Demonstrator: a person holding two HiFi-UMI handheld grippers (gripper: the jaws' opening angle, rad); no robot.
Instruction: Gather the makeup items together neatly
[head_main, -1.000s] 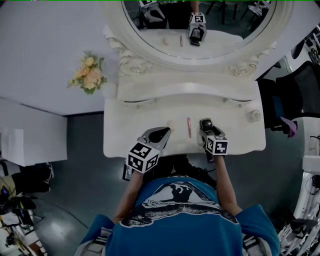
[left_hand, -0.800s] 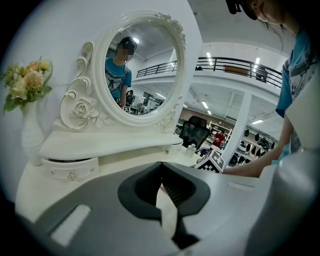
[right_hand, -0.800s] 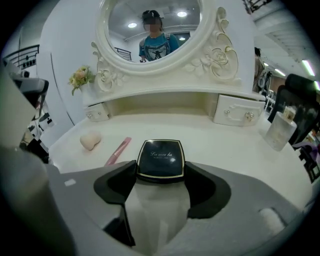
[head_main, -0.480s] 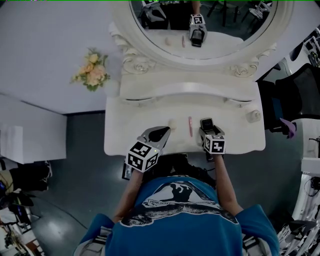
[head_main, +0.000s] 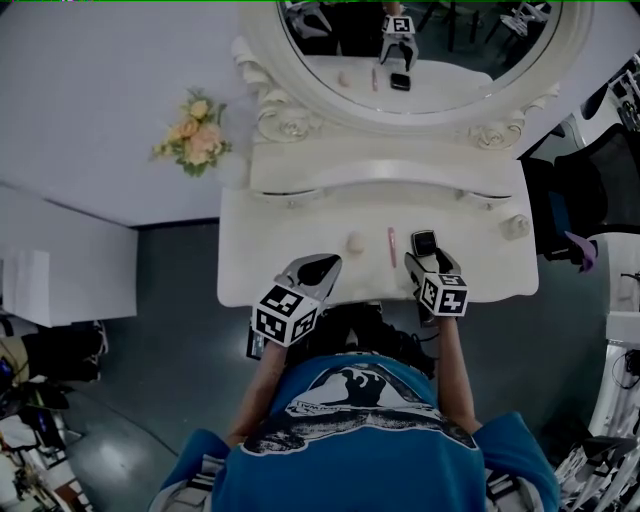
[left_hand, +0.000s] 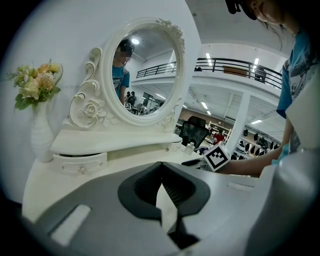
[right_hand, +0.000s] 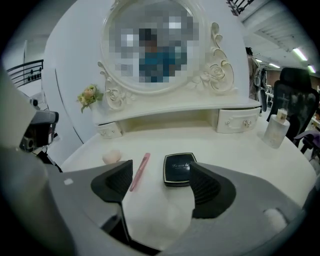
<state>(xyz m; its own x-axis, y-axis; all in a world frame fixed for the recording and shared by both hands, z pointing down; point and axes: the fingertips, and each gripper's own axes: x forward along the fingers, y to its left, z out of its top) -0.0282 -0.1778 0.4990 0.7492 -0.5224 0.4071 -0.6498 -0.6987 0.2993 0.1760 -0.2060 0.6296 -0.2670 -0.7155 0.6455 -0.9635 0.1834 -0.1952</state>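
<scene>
**A:** How are the two hands placed?

**B:** Both arms reach forward from the person's body to the near edge of the dressing table (head_main: 270, 262). The left gripper (head_main: 326, 264) hangs over that edge, angled toward the far right and tipped a little downward. Its jaws are pressed together with nothing in them. The right gripper (head_main: 419, 260) is to its right, pointing away and more steeply down at the tabletop.

**A:** And the right jaws?

**B:** Spread wide, and they have just been opening. The compact (right_hand: 179, 169), black and closed, lies flat on the table just past their tips, closer to the right pad. Neither pad touches it.

**A:** Where is the rest of the makeup?

**B:** The pink stick (right_hand: 139, 171) lies just left of the compact, running near to far. The sponge (right_hand: 112, 156) sits further left, a little apart from the stick. The three make a loose row on the near middle of the table.

**A:** Any containers?

**B:** Under the mirror (left_hand: 145, 75) there is a left drawer (right_hand: 109, 130) and a right drawer (right_hand: 235, 120). Both are closed, so their contents are hidden. A white vase (left_hand: 41, 142) at the far left holds flowers (head_main: 195, 142). A clear bottle (right_hand: 276, 130) stands at the table's right end, well apart from the makeup, and I cannot tell what is in it
</scene>
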